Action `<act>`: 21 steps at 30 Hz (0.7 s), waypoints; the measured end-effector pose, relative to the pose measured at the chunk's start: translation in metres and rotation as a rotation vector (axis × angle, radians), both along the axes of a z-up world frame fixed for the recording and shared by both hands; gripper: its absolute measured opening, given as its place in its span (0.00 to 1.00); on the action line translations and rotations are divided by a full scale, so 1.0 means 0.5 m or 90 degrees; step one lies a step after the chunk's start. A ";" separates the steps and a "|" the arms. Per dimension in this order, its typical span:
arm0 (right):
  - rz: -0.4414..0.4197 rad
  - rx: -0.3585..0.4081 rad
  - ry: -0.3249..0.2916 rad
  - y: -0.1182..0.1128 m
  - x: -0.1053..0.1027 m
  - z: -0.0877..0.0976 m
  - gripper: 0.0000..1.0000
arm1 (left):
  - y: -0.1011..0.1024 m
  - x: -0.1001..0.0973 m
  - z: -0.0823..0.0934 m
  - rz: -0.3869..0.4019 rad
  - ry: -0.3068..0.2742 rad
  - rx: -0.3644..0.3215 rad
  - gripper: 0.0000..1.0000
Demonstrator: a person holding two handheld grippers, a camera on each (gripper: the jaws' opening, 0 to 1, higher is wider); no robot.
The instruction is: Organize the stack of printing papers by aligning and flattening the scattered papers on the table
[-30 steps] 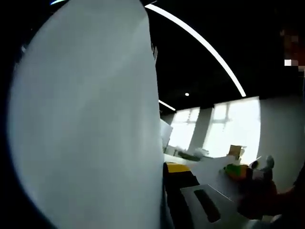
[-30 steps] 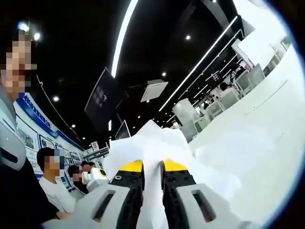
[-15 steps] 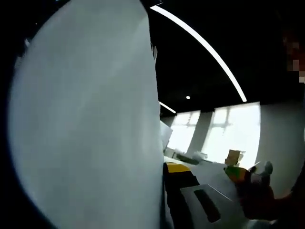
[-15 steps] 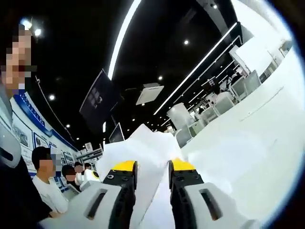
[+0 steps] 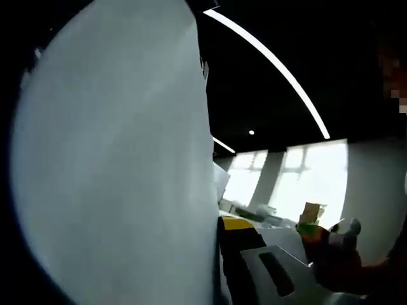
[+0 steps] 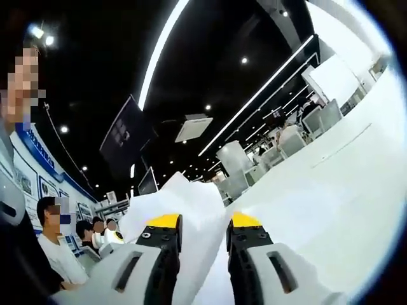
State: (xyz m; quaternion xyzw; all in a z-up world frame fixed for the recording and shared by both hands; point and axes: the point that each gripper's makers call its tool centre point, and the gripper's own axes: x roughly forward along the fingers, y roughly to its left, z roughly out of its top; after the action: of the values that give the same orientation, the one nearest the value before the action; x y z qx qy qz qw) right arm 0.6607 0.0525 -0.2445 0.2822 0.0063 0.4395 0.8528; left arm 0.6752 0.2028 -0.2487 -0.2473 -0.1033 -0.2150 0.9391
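In the left gripper view a big white sheet of paper (image 5: 114,159) stands on edge and covers the whole left half. It lies against the left gripper (image 5: 221,254), whose one visible jaw, yellow-tipped and black-padded, presses on the sheet's right edge at the bottom. The other jaw is hidden behind the sheet, so I cannot tell how the jaws stand. Past the jaw a white table (image 5: 280,238) carries a small brown box (image 5: 310,213), whose contents cannot be made out, beside a green object (image 5: 305,227). A dark gloved hand (image 5: 337,260) sits low on the right, in front of bright windows (image 5: 311,178).

In the right gripper view the white papers (image 6: 191,210) rise in a crumpled peak between and beyond the jaws of the right gripper (image 6: 197,222). The jaws stand a little apart, with paper in the gap but not pinched. A broad white tabletop (image 6: 331,190) fills the right side. People (image 6: 54,235) stand at the left under a dark ceiling with strip lights (image 6: 159,51).

Against a second ago, the right jaws have widened from nearly closed on the paper, and the peak sits lower. The left sheet is unchanged.
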 end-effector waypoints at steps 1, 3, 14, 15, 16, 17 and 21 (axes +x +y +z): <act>-0.003 -0.002 0.001 -0.002 0.002 -0.001 0.23 | 0.000 0.000 0.000 0.000 0.000 -0.001 0.06; -0.008 -0.009 0.001 -0.004 0.006 -0.003 0.23 | 0.000 0.000 0.000 -0.001 0.001 -0.002 0.06; -0.039 -0.040 0.008 -0.031 0.036 -0.015 0.25 | 0.010 0.001 0.001 0.012 0.003 -0.013 0.06; -0.043 -0.041 0.009 -0.033 0.039 -0.016 0.25 | 0.009 0.001 0.001 0.012 0.003 -0.013 0.06; -0.045 -0.043 0.011 -0.036 0.041 -0.017 0.25 | 0.009 0.001 0.001 0.013 0.003 -0.012 0.06; -0.046 -0.044 0.011 -0.037 0.043 -0.018 0.25 | 0.010 0.001 0.001 0.014 0.003 -0.012 0.06; -0.050 -0.045 0.012 -0.039 0.046 -0.019 0.25 | 0.009 0.000 0.001 0.013 0.004 -0.013 0.06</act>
State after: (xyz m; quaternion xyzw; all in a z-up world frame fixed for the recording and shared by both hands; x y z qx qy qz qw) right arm 0.6836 0.0329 -0.2539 0.2558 0.0190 0.4025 0.8788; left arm 0.6755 0.2074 -0.2483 -0.2564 -0.1051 -0.2037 0.9390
